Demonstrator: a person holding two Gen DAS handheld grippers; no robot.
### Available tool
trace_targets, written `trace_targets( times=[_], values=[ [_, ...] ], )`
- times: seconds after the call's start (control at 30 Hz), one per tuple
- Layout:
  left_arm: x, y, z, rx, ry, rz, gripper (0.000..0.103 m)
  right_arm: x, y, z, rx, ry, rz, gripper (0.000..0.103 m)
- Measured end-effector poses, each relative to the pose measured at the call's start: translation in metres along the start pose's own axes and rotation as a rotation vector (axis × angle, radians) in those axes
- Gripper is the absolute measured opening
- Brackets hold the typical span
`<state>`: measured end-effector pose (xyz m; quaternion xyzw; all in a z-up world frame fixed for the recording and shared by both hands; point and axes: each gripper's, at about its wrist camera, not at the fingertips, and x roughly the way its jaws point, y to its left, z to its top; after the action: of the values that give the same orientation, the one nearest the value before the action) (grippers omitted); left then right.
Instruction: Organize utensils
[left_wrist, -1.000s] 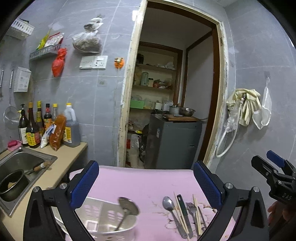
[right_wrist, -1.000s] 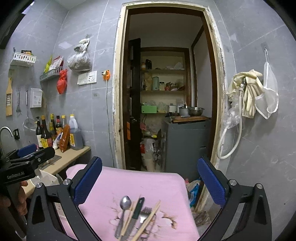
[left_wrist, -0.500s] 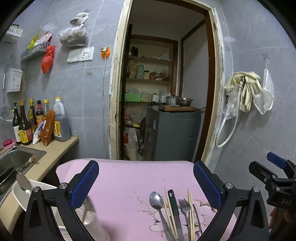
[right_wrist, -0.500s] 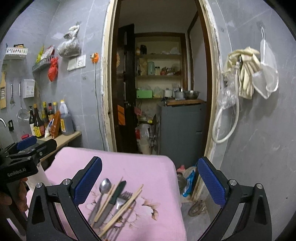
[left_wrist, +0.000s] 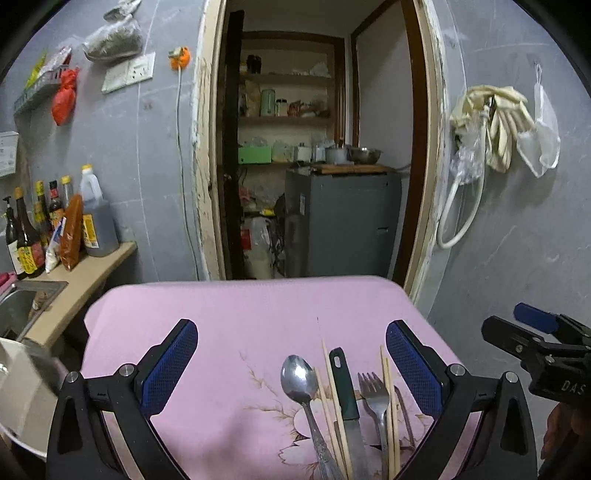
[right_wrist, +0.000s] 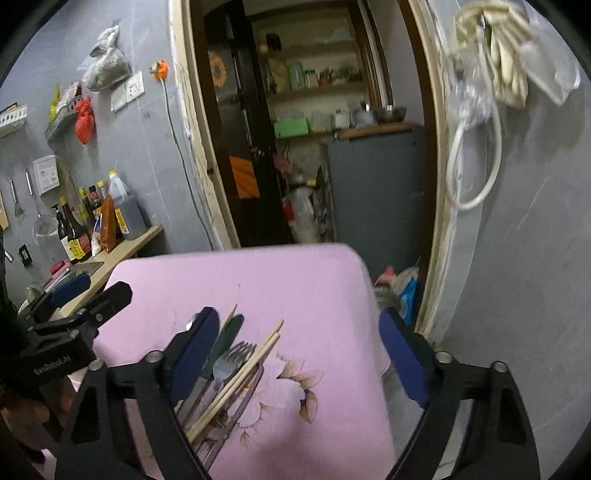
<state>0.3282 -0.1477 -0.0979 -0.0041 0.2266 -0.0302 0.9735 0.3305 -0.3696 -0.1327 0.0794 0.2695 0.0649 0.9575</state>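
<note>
A steel spoon (left_wrist: 300, 384), a green-handled knife (left_wrist: 343, 387), a fork (left_wrist: 375, 395) and wooden chopsticks (left_wrist: 388, 398) lie side by side on the pink cloth (left_wrist: 258, 317). My left gripper (left_wrist: 291, 369) is open and empty, hovering just above them. My right gripper (right_wrist: 295, 354) is open and empty over the same pile; its left finger hides the spoon, with the knife (right_wrist: 225, 339), fork (right_wrist: 231, 360) and chopsticks (right_wrist: 247, 363) beside it. The white basket (left_wrist: 22, 391) shows blurred at the left edge.
A counter (left_wrist: 85, 273) with sauce bottles (left_wrist: 26, 236) and a sink (left_wrist: 18, 306) stands to the left. An open doorway (left_wrist: 317, 147) with a grey cabinet (left_wrist: 340, 221) lies behind the table. Gloves and a hose (left_wrist: 487, 125) hang on the right wall.
Both grippers have swung right and come lower over the utensil pile. The basket has slid out to the left edge of the left wrist view.
</note>
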Motion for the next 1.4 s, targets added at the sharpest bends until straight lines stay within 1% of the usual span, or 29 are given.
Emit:
trace_targets(
  times=[0.07, 0.13, 0.17, 0.2, 0.3, 0.37, 0.4, 0.43, 0.57, 0.6, 0.67, 0.73, 0.77, 0.8, 0.93, 0.97, 1.0, 1.13, 1.2, 1.33, 1.4],
  values=[
    [0.011, -0.004, -0.004, 0.01, 0.023, 0.0, 0.102, 0.015, -0.001, -0.006, 0.008, 0.036, 0.012, 0.072],
    [0.021, -0.007, -0.007, 0.023, 0.044, 0.001, 0.1, 0.028, -0.002, -0.011, 0.019, 0.073, 0.036, 0.063],
    [0.026, -0.009, -0.009, 0.031, 0.062, 0.002, 0.098, 0.036, -0.002, -0.014, 0.028, 0.095, 0.052, 0.06],
    [0.031, -0.011, -0.01, 0.038, 0.079, 0.003, 0.093, 0.042, -0.002, -0.016, 0.032, 0.112, 0.062, 0.055],
    [0.048, -0.01, -0.013, 0.039, 0.142, 0.001, 0.081, 0.062, 0.0, -0.024, 0.043, 0.167, 0.094, 0.046],
    [0.061, -0.006, -0.016, 0.018, 0.196, -0.006, 0.075, 0.074, 0.002, -0.028, 0.045, 0.202, 0.117, 0.041],
    [0.066, -0.003, -0.018, 0.006, 0.216, -0.009, 0.071, 0.079, 0.003, -0.031, 0.046, 0.217, 0.124, 0.037],
    [0.073, 0.001, -0.02, -0.011, 0.244, -0.014, 0.069, 0.084, 0.004, -0.033, 0.047, 0.233, 0.132, 0.035],
    [0.098, 0.014, -0.03, -0.078, 0.351, -0.058, 0.057, 0.098, 0.007, -0.042, 0.056, 0.283, 0.157, 0.03],
    [0.103, 0.016, -0.032, -0.091, 0.367, -0.067, 0.054, 0.101, 0.007, -0.043, 0.058, 0.291, 0.162, 0.029],
    [0.112, 0.022, -0.038, -0.122, 0.403, -0.086, 0.051, 0.106, 0.008, -0.045, 0.057, 0.312, 0.164, 0.028],
    [0.118, 0.024, -0.042, -0.14, 0.429, -0.106, 0.05, 0.112, 0.01, -0.047, 0.062, 0.333, 0.171, 0.024],
    [0.122, 0.026, -0.044, -0.15, 0.443, -0.113, 0.046, 0.115, 0.011, -0.047, 0.063, 0.343, 0.174, 0.023],
    [0.122, 0.028, -0.043, -0.15, 0.434, -0.115, 0.045, 0.117, 0.013, -0.047, 0.063, 0.352, 0.175, 0.022],
    [0.126, 0.03, -0.042, -0.144, 0.439, -0.142, 0.043, 0.123, 0.014, -0.048, 0.075, 0.371, 0.193, 0.02],
    [0.127, 0.03, -0.042, -0.142, 0.441, -0.148, 0.04, 0.124, 0.015, -0.048, 0.079, 0.373, 0.197, 0.019],
    [0.128, 0.031, -0.042, -0.142, 0.442, -0.154, 0.036, 0.127, 0.015, -0.047, 0.088, 0.38, 0.204, 0.017],
    [0.134, 0.034, -0.037, -0.159, 0.456, -0.191, 0.028, 0.135, 0.01, -0.048, 0.143, 0.402, 0.241, 0.016],
    [0.136, 0.037, -0.036, -0.171, 0.462, -0.204, 0.022, 0.138, 0.007, -0.048, 0.165, 0.41, 0.254, 0.015],
    [0.14, 0.039, -0.036, -0.182, 0.477, -0.22, 0.017, 0.146, 0.006, -0.048, 0.216, 0.436, 0.273, 0.011],
    [0.143, 0.036, -0.034, -0.168, 0.483, -0.218, 0.016, 0.15, 0.007, -0.048, 0.236, 0.448, 0.275, 0.01]
  ],
)
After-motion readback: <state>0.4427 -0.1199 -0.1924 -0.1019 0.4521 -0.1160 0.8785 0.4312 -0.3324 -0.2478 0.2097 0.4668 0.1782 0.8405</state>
